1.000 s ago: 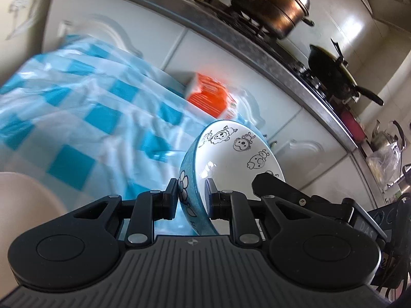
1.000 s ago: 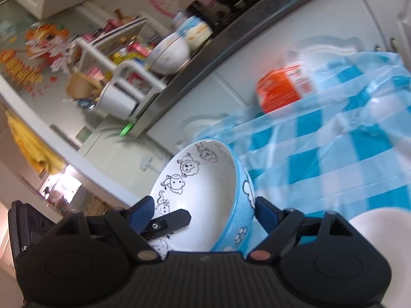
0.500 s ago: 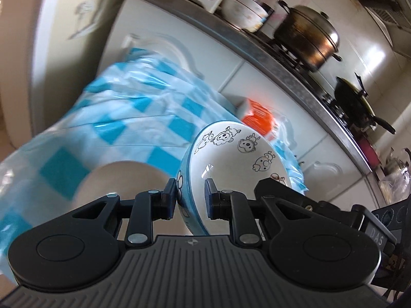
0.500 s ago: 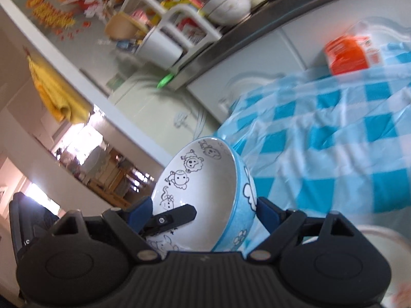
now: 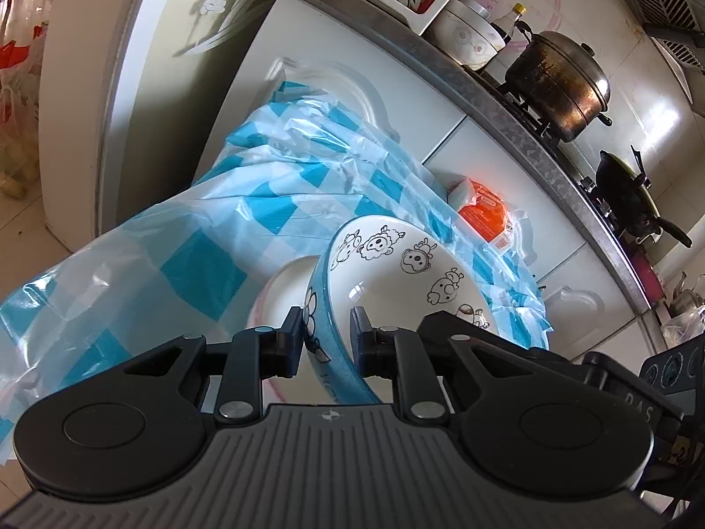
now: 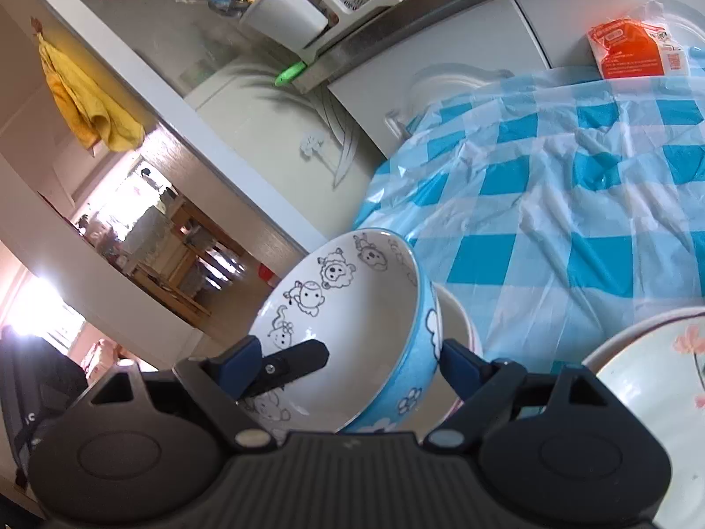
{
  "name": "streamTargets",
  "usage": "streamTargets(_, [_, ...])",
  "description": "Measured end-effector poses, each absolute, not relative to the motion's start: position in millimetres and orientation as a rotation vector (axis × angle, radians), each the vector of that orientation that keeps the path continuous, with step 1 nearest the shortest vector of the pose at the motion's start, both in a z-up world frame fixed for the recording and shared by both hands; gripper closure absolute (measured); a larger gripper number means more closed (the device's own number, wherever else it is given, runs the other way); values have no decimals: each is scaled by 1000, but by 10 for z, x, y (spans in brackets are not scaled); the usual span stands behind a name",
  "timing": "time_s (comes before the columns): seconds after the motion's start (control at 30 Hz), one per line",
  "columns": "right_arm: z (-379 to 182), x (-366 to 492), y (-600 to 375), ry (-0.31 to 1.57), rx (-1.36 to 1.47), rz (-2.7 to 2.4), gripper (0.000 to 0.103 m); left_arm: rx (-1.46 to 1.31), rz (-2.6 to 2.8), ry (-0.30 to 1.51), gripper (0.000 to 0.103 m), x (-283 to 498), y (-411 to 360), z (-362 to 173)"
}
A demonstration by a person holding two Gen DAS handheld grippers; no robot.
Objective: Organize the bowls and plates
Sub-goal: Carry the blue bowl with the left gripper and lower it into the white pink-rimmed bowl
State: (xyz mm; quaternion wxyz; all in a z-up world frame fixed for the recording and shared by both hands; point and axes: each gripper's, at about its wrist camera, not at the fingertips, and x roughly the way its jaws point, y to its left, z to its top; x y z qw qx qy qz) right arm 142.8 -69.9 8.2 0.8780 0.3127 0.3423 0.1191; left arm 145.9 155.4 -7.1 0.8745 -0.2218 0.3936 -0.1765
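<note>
Kitchen, blue-checked plastic-covered surface (image 5: 207, 264). Left gripper (image 5: 327, 335) pinches blue cartoon-sheep ceramic bowl (image 5: 396, 273) rim; right gripper (image 6: 352, 363) spread, not pressing. Tilted bowl may slip, strike white bowl (image 5: 282, 291) beneath.

White cabinets (image 5: 440, 101) under grey counter (image 5: 498, 88) running toward 4 o'clock. Tiled wall (image 5: 634, 66) at 2 o'clock. Sunlit doorway (image 6: 145, 238) at 9 o'clock; yellow cloth (image 6: 88, 101) hanging above.
</note>
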Motion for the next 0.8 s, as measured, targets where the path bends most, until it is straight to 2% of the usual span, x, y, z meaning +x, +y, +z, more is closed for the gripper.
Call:
streamTargets(0.6, [47, 1408, -526, 732, 549, 196, 18, -403, -369, 792, 85, 1425, 1519, -161])
streamTargets(0.8, [35, 1387, -542, 721, 558, 201, 19, -365, -359, 774, 79, 1419, 1503, -147])
